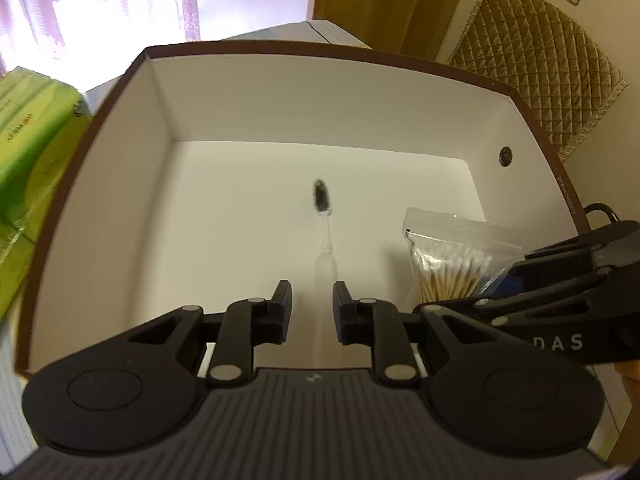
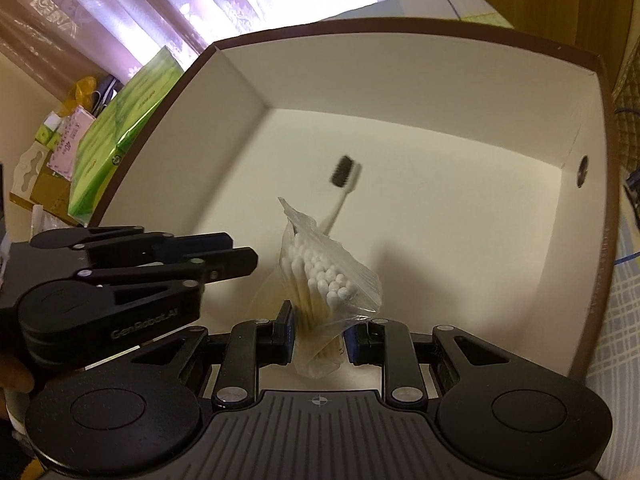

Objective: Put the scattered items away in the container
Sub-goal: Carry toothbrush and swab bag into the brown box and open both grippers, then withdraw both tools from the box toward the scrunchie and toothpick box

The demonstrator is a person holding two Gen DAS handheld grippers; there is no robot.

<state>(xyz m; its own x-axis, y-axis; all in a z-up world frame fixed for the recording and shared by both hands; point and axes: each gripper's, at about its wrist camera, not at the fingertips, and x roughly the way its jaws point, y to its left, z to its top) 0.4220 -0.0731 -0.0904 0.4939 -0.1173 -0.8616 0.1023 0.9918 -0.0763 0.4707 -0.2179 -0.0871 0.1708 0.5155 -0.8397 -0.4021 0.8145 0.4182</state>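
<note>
My left fingers point(image 1: 312, 294) were parted around the clear, dark-bristled toothbrush point(image 1: 323, 216), its long axis pointing away up-frame, over the white brown-rimmed box point(image 1: 120, 168); my right fingers point(image 2: 318, 330) pinched the cotton-swab bag point(image 2: 320, 280).

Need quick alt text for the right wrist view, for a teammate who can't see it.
The right gripper holds a clear bag of cotton swabs between its fingers, over the open white box. A blurred toothbrush shows inside the box beyond the bag, whether falling or lying I cannot tell. The left gripper reaches in from the left.
</note>
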